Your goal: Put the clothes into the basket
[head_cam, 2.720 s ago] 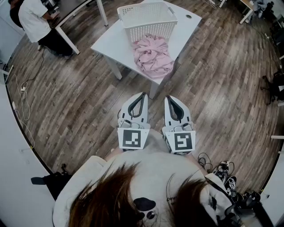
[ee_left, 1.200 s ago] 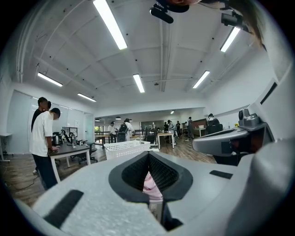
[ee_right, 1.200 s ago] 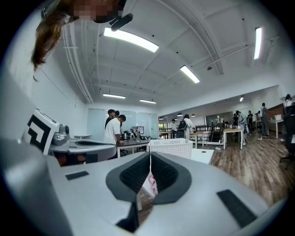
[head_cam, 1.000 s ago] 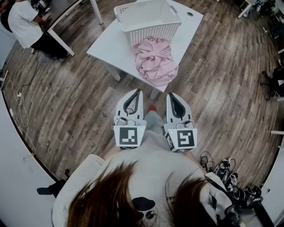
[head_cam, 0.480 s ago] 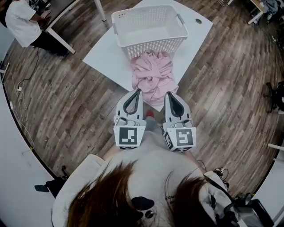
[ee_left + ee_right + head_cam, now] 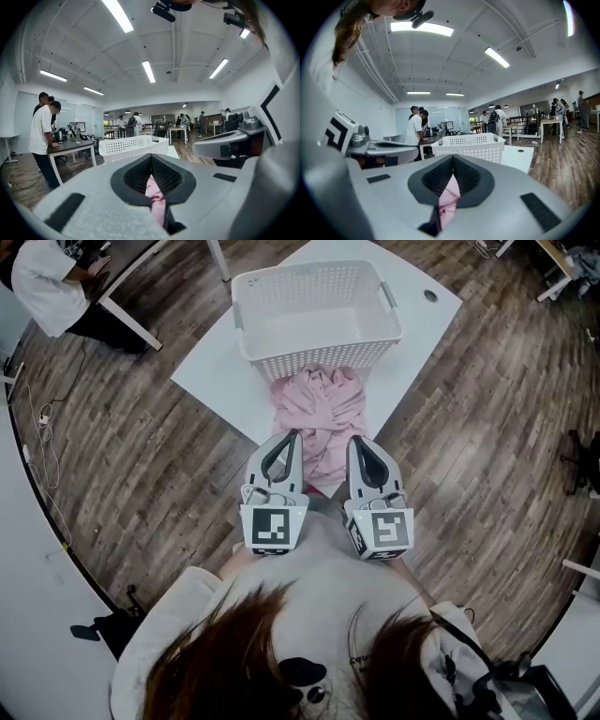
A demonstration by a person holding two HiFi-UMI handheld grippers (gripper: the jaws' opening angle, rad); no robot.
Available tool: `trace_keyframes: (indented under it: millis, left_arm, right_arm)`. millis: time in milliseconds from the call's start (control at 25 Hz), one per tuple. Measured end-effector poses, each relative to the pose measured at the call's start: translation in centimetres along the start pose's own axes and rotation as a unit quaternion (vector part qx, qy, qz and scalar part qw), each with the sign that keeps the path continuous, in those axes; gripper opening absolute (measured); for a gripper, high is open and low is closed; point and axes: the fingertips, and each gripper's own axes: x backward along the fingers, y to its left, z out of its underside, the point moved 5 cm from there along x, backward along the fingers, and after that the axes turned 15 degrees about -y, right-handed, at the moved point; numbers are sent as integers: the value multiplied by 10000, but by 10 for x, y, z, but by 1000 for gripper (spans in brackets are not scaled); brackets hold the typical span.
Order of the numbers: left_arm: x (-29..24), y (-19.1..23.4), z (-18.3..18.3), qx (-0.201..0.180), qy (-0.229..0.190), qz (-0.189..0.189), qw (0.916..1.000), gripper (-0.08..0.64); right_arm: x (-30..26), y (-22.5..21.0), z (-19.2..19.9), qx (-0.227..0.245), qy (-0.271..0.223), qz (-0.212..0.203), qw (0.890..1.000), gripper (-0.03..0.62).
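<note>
A white slatted basket (image 6: 319,357) stands empty on a white table (image 6: 216,357). A crumpled pink garment (image 6: 319,409) lies on the table against the basket's near wall and hangs over the table's near edge. My left gripper (image 6: 292,435) and right gripper (image 6: 355,440) are held side by side close to the body, both shut and empty, their tips just short of the garment. In the left gripper view the basket (image 6: 133,145) shows ahead and the pink garment (image 6: 153,190) shows through the slit of the shut jaws. The right gripper view has the same basket (image 6: 471,143) and pink garment (image 6: 450,197).
A person in a white shirt (image 6: 47,277) stands at a dark desk at the far left. Cables (image 6: 42,442) lie on the wooden floor at the left. More desks and people fill the room behind the basket.
The table, basket and pink garment have come much nearer to the grippers. Both grippers stay shut and side by side in front of the body.
</note>
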Motion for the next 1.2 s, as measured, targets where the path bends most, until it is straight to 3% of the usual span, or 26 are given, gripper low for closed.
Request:
trace_keyframes:
  millis: [240, 400, 440, 480, 520, 560, 640, 760, 880, 1000, 1200]
  left_arm:
    - [-21, 10, 11, 264, 175, 48, 9995, 9]
    - [-30, 16, 40, 548, 846, 566, 9933, 11]
    - [-31, 18, 48, 694, 1051, 722, 9894, 13]
    - [-34, 20, 55, 882, 1245, 881, 9844, 58]
    - [-36, 22, 61, 1115, 1424, 1054, 9779, 151]
    - [-38, 23, 67, 1367, 1589, 1239, 9699, 212]
    - [-40, 26, 77, 1726, 1917, 1573, 9533, 260]
    - [-45, 32, 93, 1723, 2409, 1915, 9357, 324]
    - [-52, 37, 109, 1817, 2804, 2120, 9184, 370]
    - [-57, 36, 128, 1973, 3242, 2350, 8949, 435]
    - [-65, 30, 157, 2048, 3716, 2529, 8695, 457]
  right_arm:
    - [-18, -5, 8, -87, 160, -31, 9998, 14]
    - [-25, -5, 29, -376, 673, -267, 9967, 18]
    - [-27, -6, 37, -482, 850, -328, 9947, 50]
    - [-29, -8, 45, -569, 1031, -400, 9922, 122]
    - [-30, -9, 51, -658, 1199, -475, 9895, 175]
    - [-32, -11, 57, -761, 1343, -547, 9865, 200]
    - [-35, -16, 67, -964, 1607, -714, 9797, 260]
    - [-38, -24, 83, -1206, 2056, -957, 9665, 319]
    - [-37, -38, 99, -1439, 2466, -989, 9533, 358]
    - [-36, -53, 119, -1668, 2970, -1037, 9344, 383]
    - [-38, -75, 166, -1478, 3978, -1267, 8966, 387]
